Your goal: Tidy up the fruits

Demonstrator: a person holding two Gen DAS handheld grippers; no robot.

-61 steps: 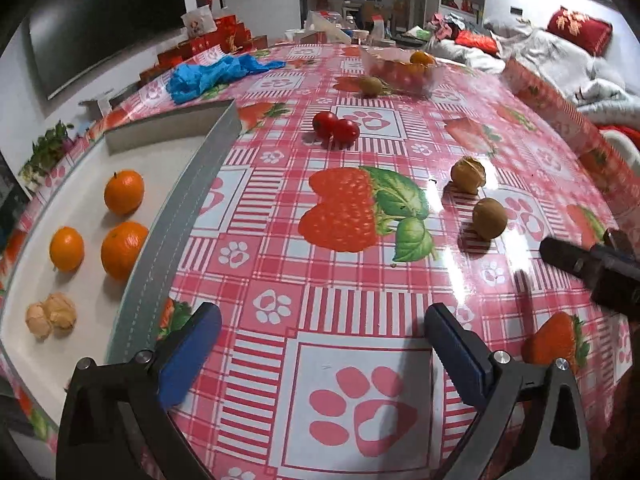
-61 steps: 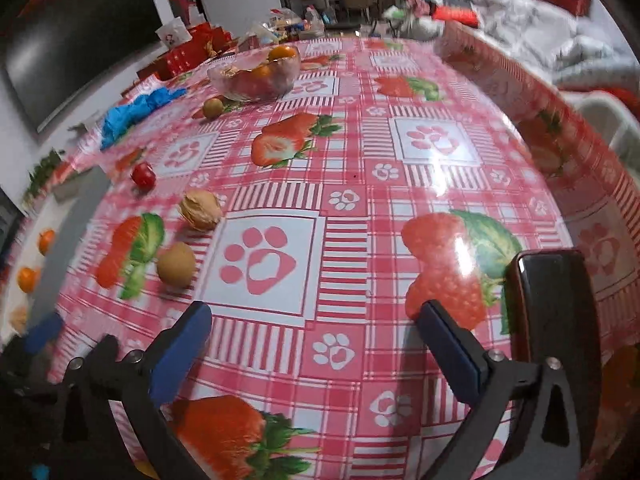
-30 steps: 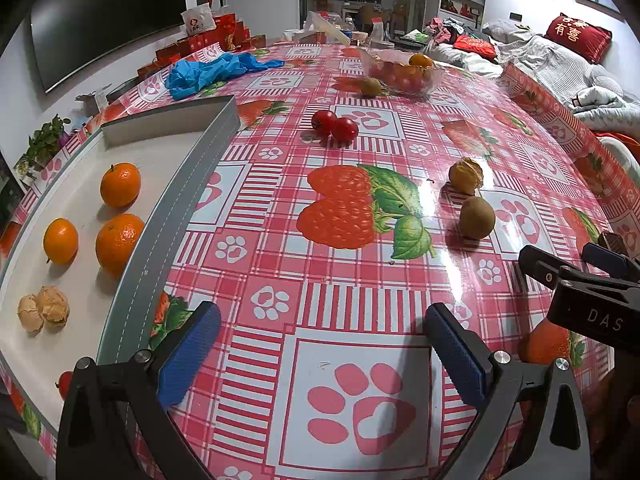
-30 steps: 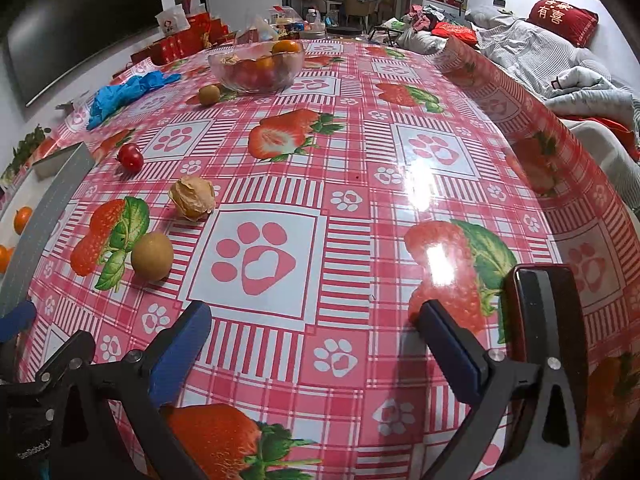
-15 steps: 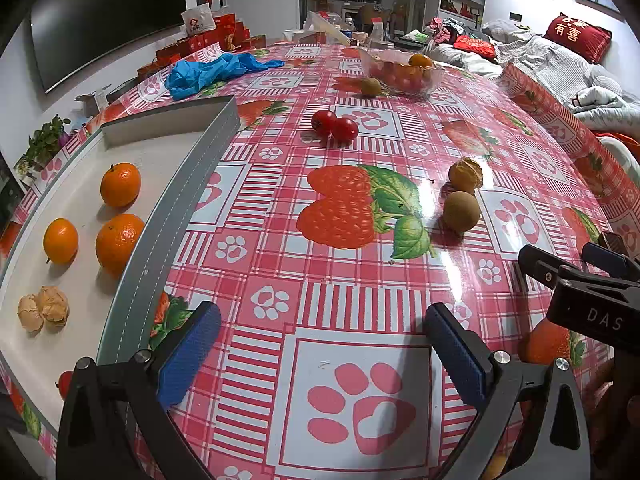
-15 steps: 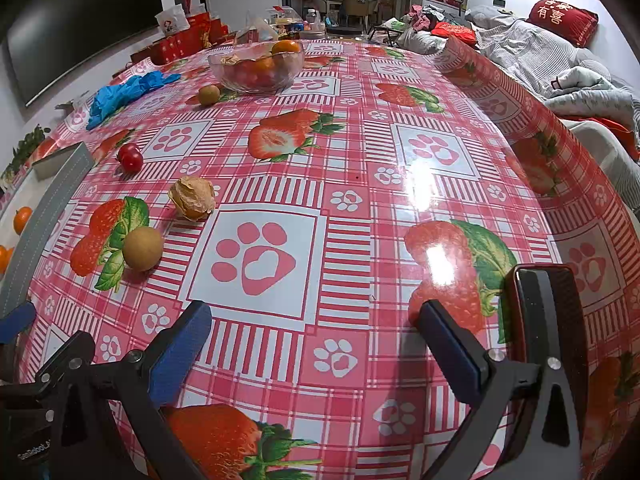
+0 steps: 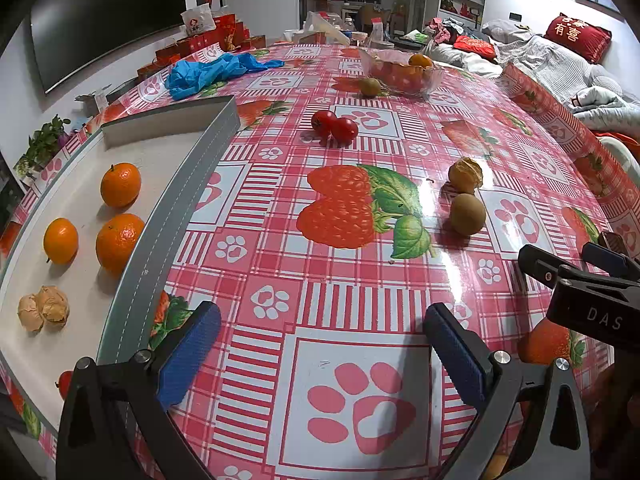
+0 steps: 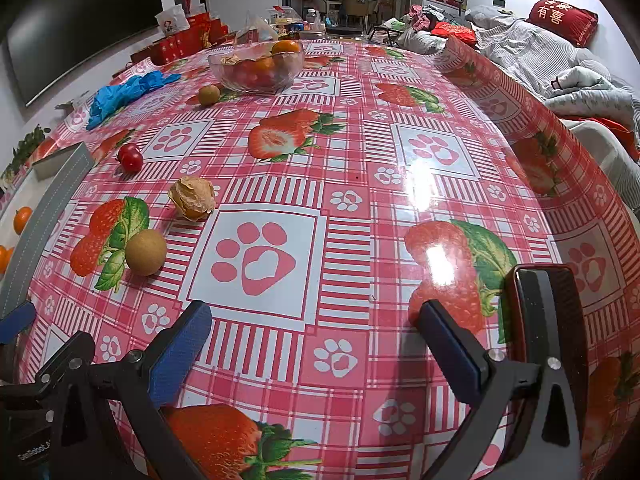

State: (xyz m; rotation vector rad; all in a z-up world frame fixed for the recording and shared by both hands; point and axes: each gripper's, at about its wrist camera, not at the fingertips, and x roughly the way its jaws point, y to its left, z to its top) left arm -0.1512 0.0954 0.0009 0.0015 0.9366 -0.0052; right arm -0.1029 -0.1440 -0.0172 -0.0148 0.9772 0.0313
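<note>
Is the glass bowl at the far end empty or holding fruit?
Holding fruit: the glass bowl shows an orange on top and reddish fruit through its clear wall.

We see a room lit from overhead, bright enough on the tablecloth (image 8: 360, 184) yet dim toward the walls. White glare patches sit on its glossy surface in both views. Fruit casts soft, short shadows. Fisheye distortion bows the table edges, dark vignetting fills the corners, and both pictures look sharp, without motion blur.

Glossy plastic tablecloth (image 8: 352, 152), clear glass bowl (image 8: 256, 66), papery-husked fruit (image 8: 192, 198).
</note>
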